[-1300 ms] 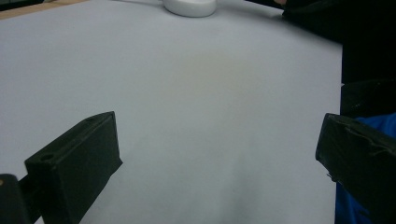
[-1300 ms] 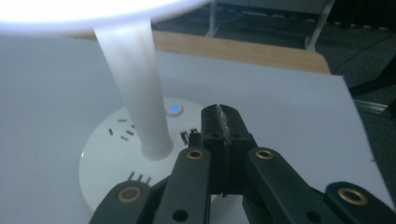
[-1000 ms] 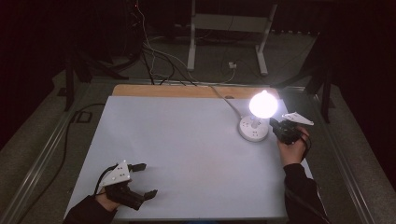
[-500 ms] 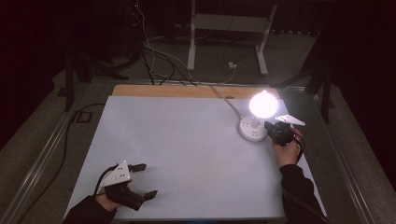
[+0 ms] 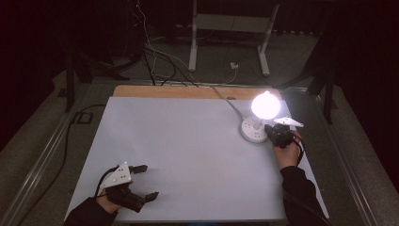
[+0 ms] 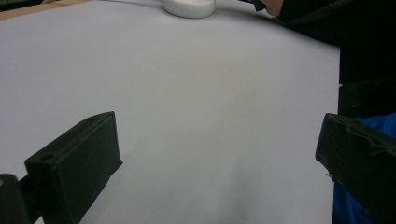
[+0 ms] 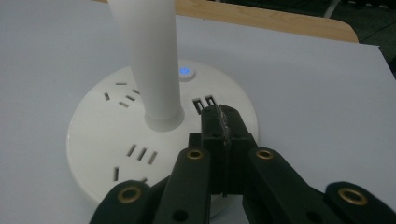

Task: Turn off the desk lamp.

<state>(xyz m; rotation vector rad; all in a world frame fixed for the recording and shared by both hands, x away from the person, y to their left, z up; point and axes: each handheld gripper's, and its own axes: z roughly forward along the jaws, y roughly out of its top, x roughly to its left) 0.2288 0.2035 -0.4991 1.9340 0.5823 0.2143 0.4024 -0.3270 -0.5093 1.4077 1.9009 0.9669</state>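
The round white lamp base with socket slots (image 7: 140, 154) sits near the far right corner of the white sheet covering the table (image 5: 188, 155), with a white upright stem (image 7: 149, 60) rising from its middle and a glowing white globe bulb (image 5: 265, 105) lit on top. A small blue-lit button (image 7: 186, 72) shines on the base just behind the stem, and a pale cable (image 5: 230, 101) runs from the base towards the bare wooden strip at the table's far edge (image 5: 188, 92).

My right gripper (image 7: 223, 122) hangs just over the near side of that base, beside a pair of small rectangular ports; its two black jaws are pressed flat together with nothing between them. I cannot tell whether the tips touch the base. In the high view my right hand (image 5: 288, 149) holds it close against the base's right side.

My left gripper (image 5: 143, 181) rests low at the near left corner of the sheet, well apart from the lamp. Its jaws stand wide apart over bare sheet, holding nothing. My dark sleeve (image 6: 317, 18) shows far off beside the base.
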